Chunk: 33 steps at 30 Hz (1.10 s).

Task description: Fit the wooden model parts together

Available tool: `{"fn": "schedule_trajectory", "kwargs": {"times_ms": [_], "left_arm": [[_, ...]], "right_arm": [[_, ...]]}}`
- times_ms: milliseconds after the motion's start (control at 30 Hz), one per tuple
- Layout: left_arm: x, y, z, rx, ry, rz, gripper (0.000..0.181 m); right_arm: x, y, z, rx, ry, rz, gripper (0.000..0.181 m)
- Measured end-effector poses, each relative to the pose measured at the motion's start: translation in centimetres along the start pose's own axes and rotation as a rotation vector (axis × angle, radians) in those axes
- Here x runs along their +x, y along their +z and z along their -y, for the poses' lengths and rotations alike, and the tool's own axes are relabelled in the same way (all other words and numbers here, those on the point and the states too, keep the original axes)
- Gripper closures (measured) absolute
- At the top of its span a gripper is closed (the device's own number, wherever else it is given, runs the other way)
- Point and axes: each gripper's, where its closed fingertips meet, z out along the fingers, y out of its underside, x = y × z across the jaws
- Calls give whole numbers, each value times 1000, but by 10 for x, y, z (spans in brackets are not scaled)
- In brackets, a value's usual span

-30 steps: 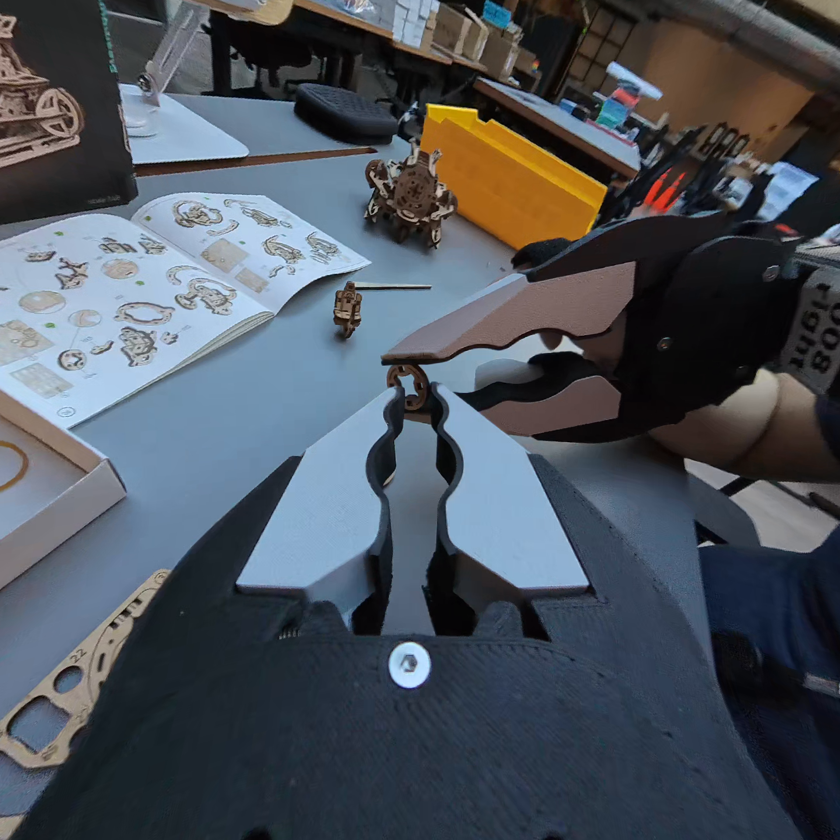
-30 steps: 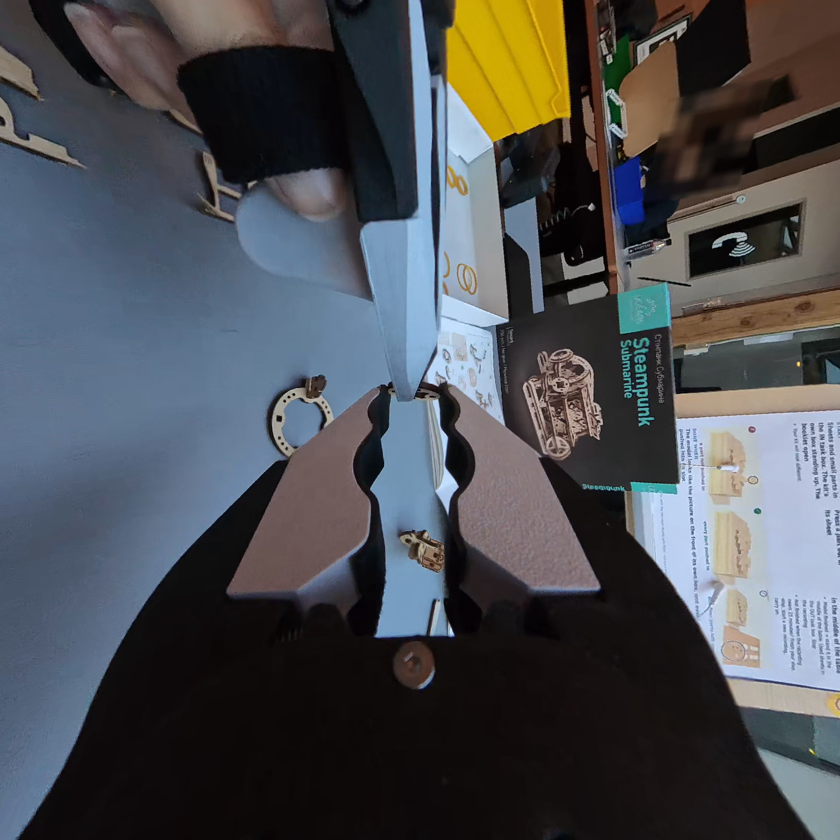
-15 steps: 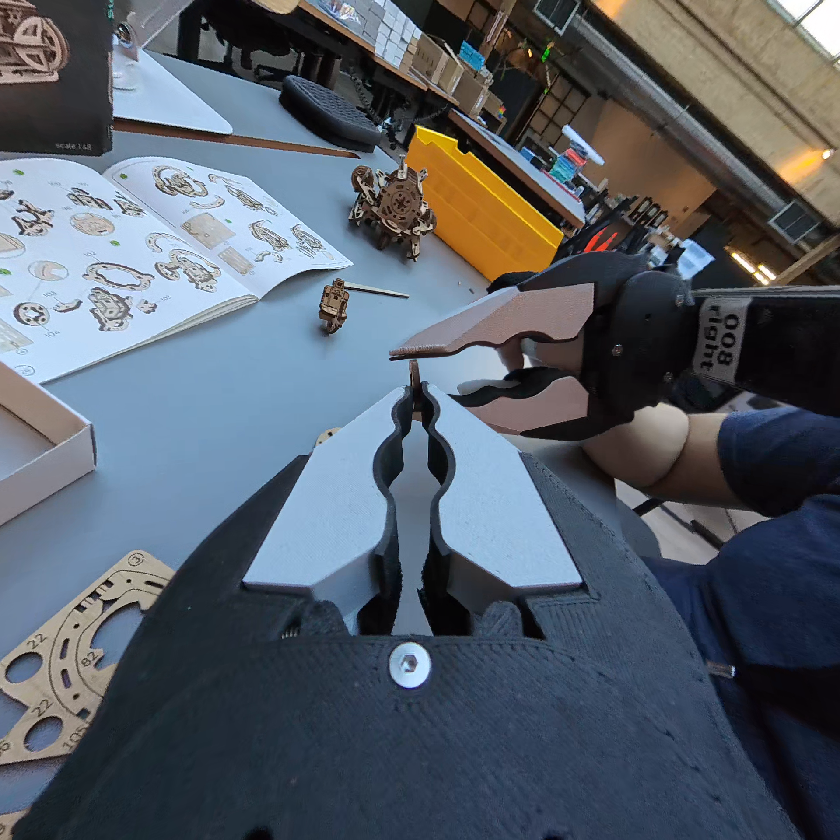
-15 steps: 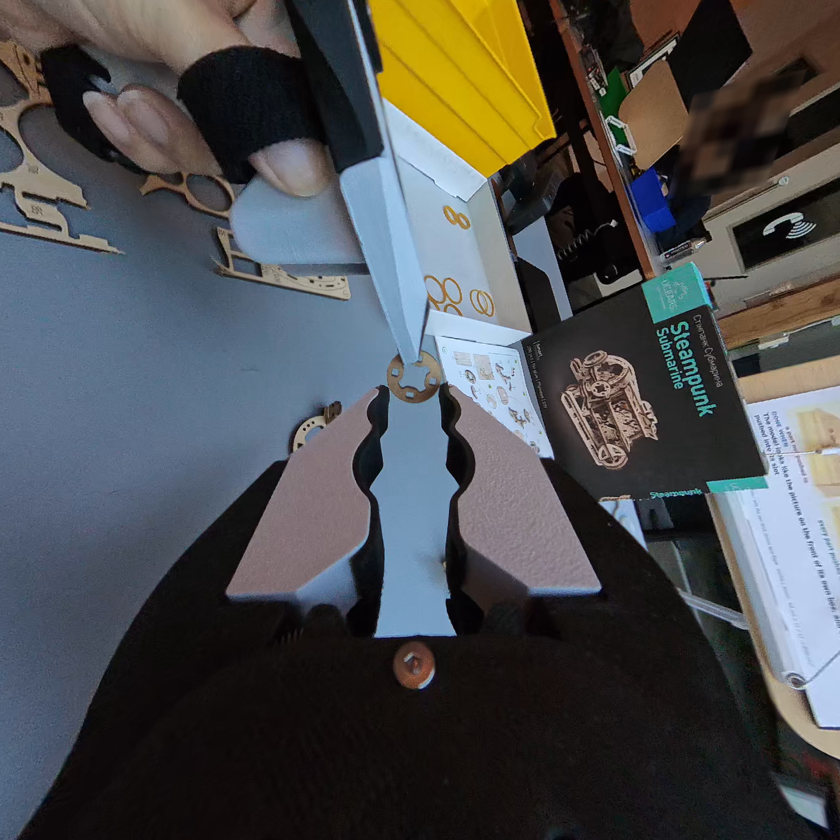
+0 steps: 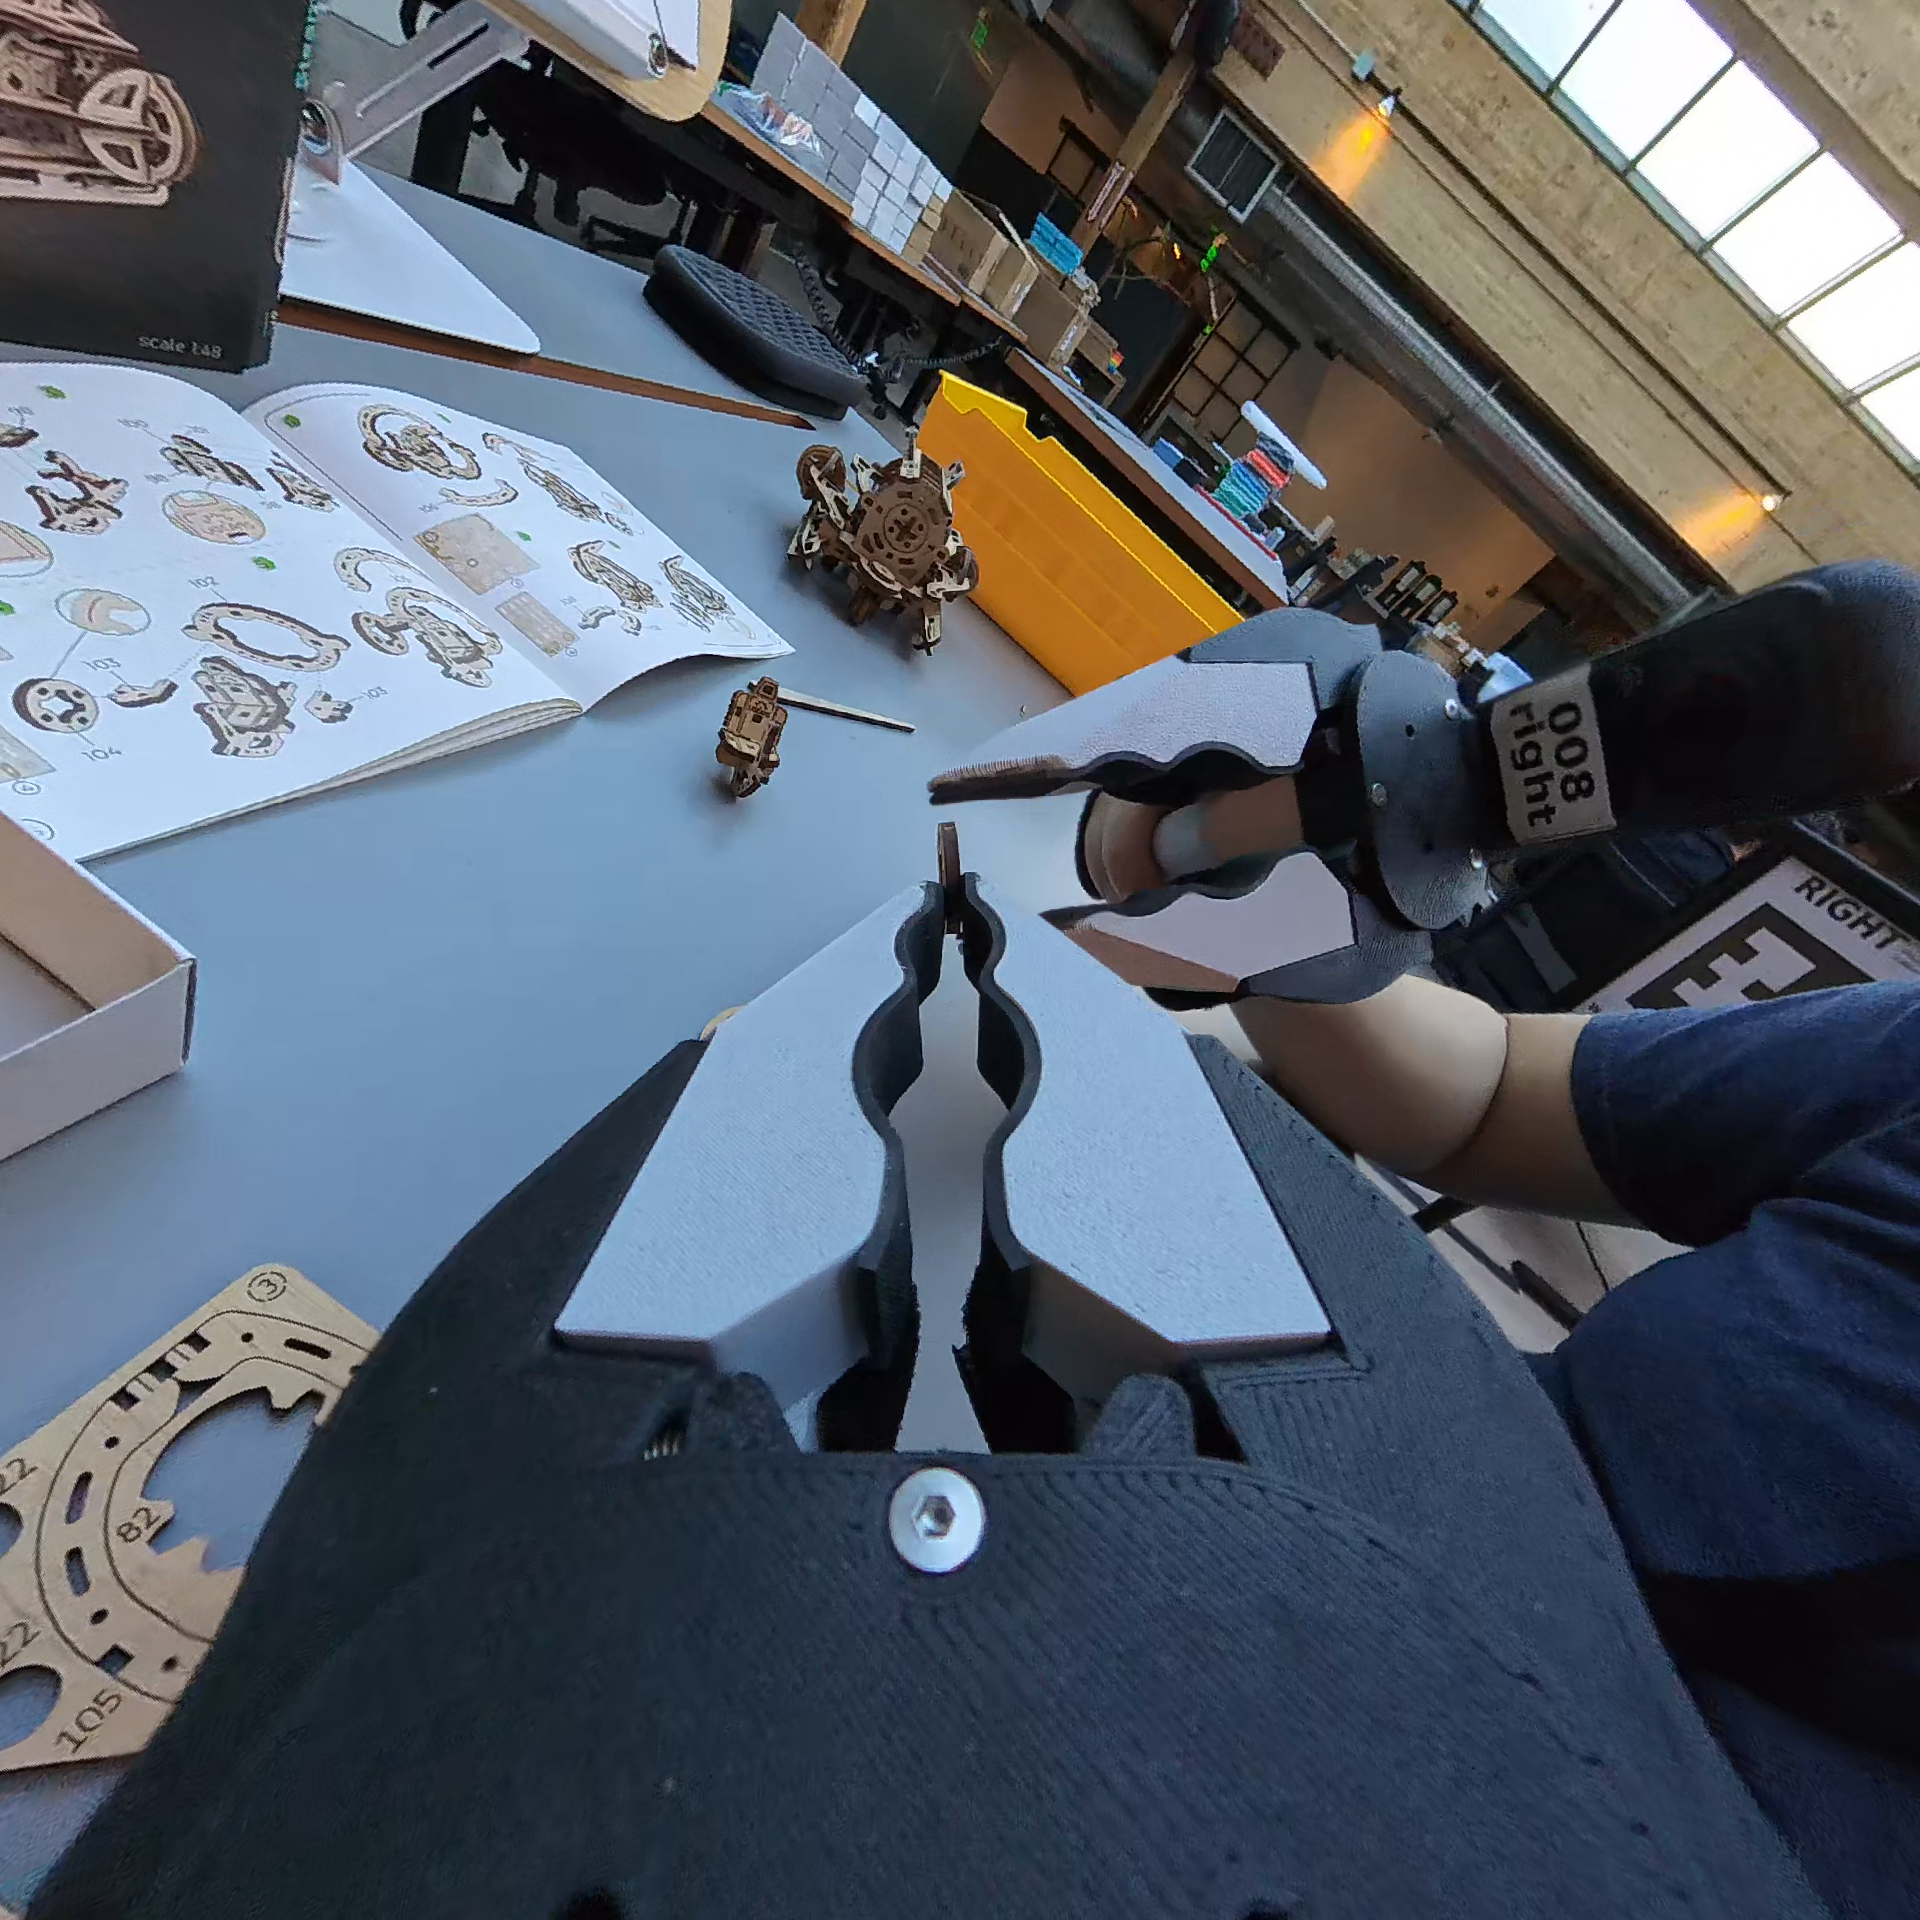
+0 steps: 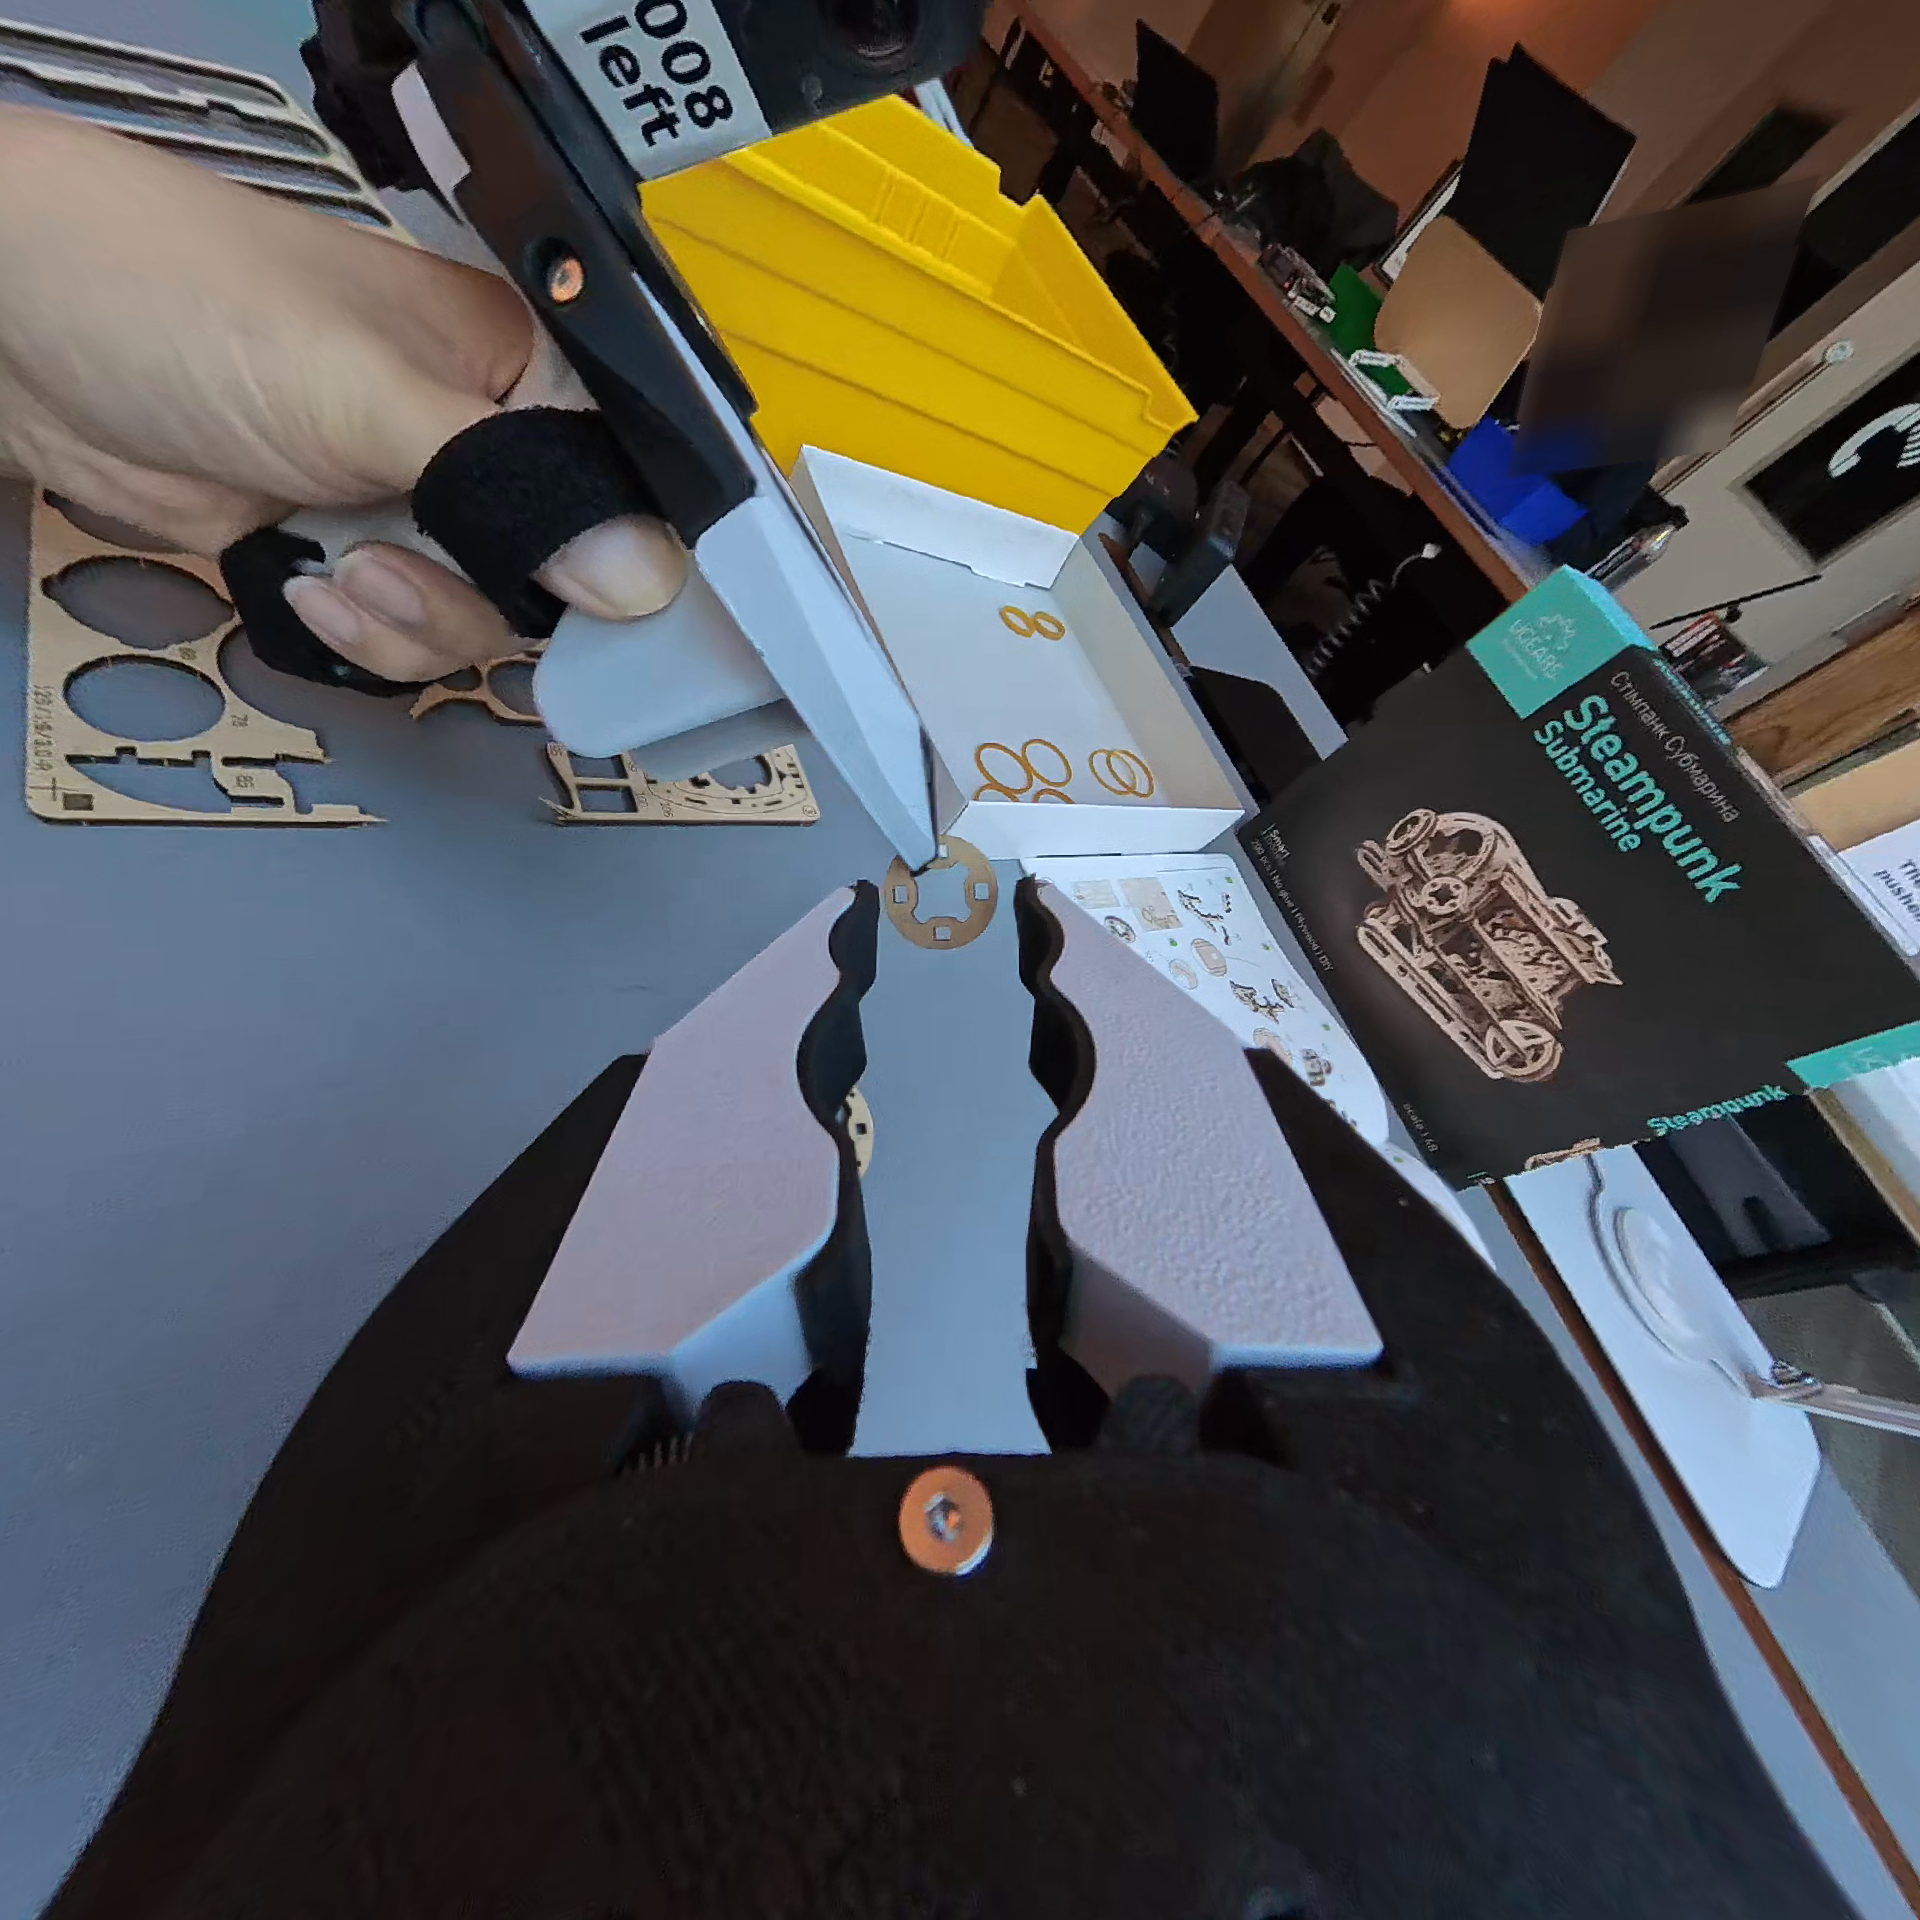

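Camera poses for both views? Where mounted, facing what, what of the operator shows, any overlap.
Left wrist view: on the left gripper, looking along its fingers across the grey table; it pinches a wooden ring edge-on; right gripper, forearm and sleeve show.
Right wrist view: on the right gripper, facing the ring's flat face; the left gripper's holding hand shows.
Shared: ring, yellow bin, booklet, black box.

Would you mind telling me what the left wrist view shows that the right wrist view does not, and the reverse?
Only the left wrist view shows the assembled wooden model by the yellow bin, and the small wooden ring edge-on.

Only the right wrist view shows the ring's flat face with its notched centre, and loose yellow rings in the white box.

Both show the left gripper shut on that ring, the right gripper open beside it.
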Motion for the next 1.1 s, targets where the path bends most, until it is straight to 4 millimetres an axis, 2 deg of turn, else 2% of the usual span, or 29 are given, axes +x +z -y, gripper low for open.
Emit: {"fn": "schedule_trajectory", "kwargs": {"times_ms": [33, 267, 367, 600, 1100], "left_arm": [[1, 0, 1, 9, -7, -8, 181], [2, 2, -5, -38, 32, -7, 180], [1, 4, -10, -75, 45, -9, 174], [0, 6, -14, -94, 63, 5, 180], [-5, 4, -16, -119, 63, 39, 181]], "right_arm": [[0, 1, -2, -12, -12, -4, 155], [-4, 2, -9, -30, -15, 17, 161], [-3, 2, -12, -45, -64, -2, 161], [-7, 3, -10, -33, -151, -5, 161], [-12, 8, -15, -45, -174, 14, 161]]}}
